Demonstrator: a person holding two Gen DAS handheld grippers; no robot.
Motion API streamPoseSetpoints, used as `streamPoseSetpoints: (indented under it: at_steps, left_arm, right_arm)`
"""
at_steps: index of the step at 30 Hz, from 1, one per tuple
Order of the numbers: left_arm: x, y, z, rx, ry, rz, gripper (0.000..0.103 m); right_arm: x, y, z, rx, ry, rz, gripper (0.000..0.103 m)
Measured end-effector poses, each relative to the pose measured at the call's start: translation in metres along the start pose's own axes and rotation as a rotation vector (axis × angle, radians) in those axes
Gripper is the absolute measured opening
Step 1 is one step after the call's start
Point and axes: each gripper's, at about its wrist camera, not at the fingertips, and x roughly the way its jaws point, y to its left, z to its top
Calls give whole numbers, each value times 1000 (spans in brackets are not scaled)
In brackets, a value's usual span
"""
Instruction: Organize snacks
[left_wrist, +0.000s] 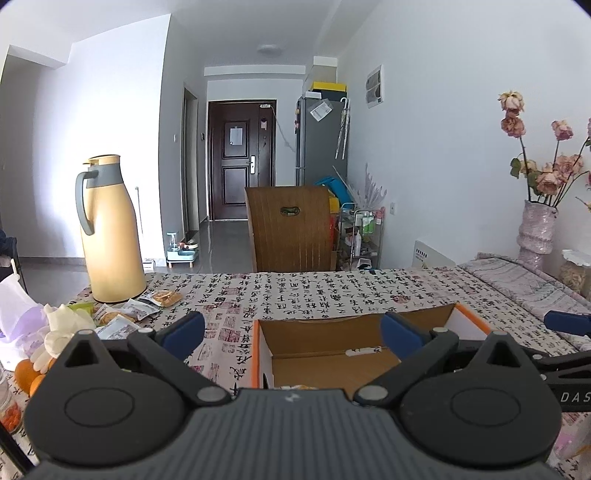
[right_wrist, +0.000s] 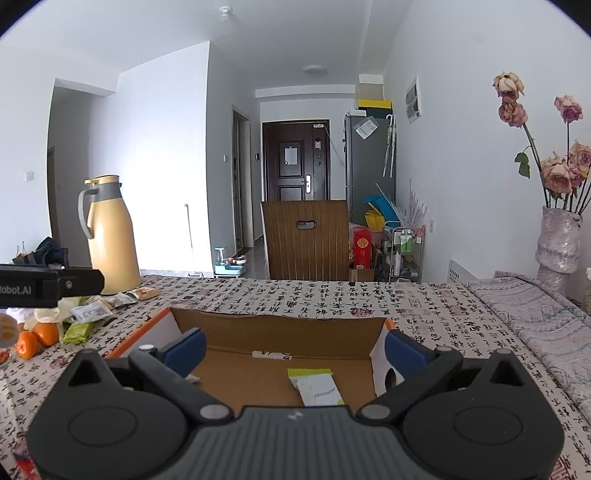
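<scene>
Right gripper (right_wrist: 293, 345), fingers spread wide and empty, above the open cardboard box (right_wrist: 280, 328), on whose floor lies a green-and-white snack packet (right_wrist: 317, 387). Left gripper (left_wrist: 293, 328), likewise spread and empty, above the box's left wall (left_wrist: 263, 354). Left of the box on the calligraphy-print tablecloth (right_wrist: 332, 295): loose snack packets (left_wrist: 136, 308), oranges (right_wrist: 37, 338), and a yellow thermos jug (left_wrist: 110, 229).

White walls (right_wrist: 166, 147) and ceiling, evenly daylit. A dark door (right_wrist: 295, 162) closes the hallway; a grey fridge (right_wrist: 369, 166) stands beside it. A wooden chair (right_wrist: 306, 240) sits at the table's (right_wrist: 332, 291) far edge, and the floor (left_wrist: 221, 240) is glossy grey.
</scene>
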Motion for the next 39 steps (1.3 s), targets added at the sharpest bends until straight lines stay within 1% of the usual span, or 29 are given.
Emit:
streamPoseSetpoints:
  at_steps: [9,15,26,33,39]
  left_arm:
    - [-45,-3,-14,-8,-9,-9,103]
    - [-70,-7,-29,-9,0,-17,103]
    - [-103,-6,-57,-25,26,-20,103]
    - [-124,-5,-83,-69,37,-5,103]
    - [-138,-14,-111,-49,60,-8,103]
  right_arm:
    - [-47,4,-12,-2,-10,0,103]
    - [-74,8,-24,-6,-7,6,103]
    - [-106,12,-48,-4,16,8,103]
    - [-129,18,-68,-15,33,19,103]
    - [-142,23,-88,-33,58,32,103]
